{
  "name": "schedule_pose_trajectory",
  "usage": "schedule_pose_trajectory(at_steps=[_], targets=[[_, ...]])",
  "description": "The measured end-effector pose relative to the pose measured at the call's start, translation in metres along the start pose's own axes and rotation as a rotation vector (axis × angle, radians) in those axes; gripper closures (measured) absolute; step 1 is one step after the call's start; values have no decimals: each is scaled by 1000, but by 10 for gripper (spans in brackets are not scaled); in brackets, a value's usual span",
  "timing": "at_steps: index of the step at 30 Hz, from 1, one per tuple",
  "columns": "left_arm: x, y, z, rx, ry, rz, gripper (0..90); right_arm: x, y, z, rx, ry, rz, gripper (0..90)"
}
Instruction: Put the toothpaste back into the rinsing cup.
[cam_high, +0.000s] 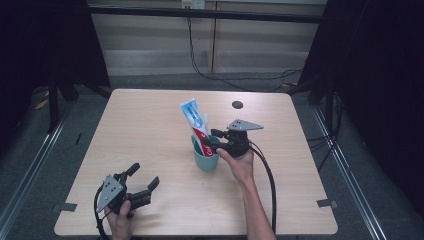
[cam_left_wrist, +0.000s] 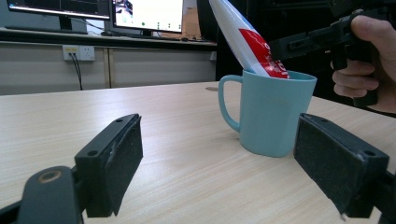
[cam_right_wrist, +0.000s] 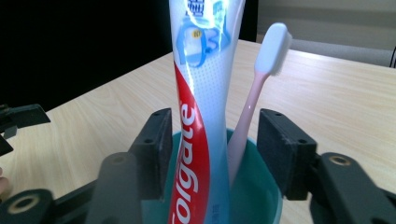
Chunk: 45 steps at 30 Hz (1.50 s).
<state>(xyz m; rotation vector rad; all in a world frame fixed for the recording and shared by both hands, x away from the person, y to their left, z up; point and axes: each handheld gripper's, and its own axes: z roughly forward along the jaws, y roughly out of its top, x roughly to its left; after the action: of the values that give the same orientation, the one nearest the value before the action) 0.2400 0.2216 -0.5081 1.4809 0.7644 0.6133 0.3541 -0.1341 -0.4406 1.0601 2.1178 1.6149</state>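
The toothpaste tube (cam_high: 195, 121) already stands in the teal mug (cam_high: 205, 159) at the frame's centre on the counter (cam_high: 150, 125), beside a toothbrush (cam_right_wrist: 252, 107). The right gripper (cam_right_wrist: 210, 144) fingers straddle the tube, apart and apparently clear of it. The left gripper (cam_high: 145, 182), lower left, rests open. Only withdrawal seems left.

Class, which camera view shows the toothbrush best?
The right gripper view: the toothbrush stands close up in the mug beside the toothpaste tube. The high view shows it tiny; in the left gripper view I cannot make it out.
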Motion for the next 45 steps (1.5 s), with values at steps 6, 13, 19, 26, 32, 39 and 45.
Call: schedule_pose_trajectory(at_steps=[6,13,19,26,32,39,45], targets=[[-1,0,0,-6,4,-5,157,0,1,-5,-11,-30,13,319],[0,0,0,-3,2,-4,157,-2,0,-13,-27,-67,17,265],[0,0,0,-2,1,-4,157,-5,0,-23,-42,-95,27,231],[0,0,0,0,1,-3,157,-9,-2,-34,-56,-122,38,215],[0,0,0,0,2,-3,157,-12,-5,-46,-68,-152,51,209],[0,0,0,0,2,-3,157,-12,-7,-57,-71,-198,41,208],[0,0,0,-2,5,-4,157,-12,-9,-69,-81,-213,38,206]])
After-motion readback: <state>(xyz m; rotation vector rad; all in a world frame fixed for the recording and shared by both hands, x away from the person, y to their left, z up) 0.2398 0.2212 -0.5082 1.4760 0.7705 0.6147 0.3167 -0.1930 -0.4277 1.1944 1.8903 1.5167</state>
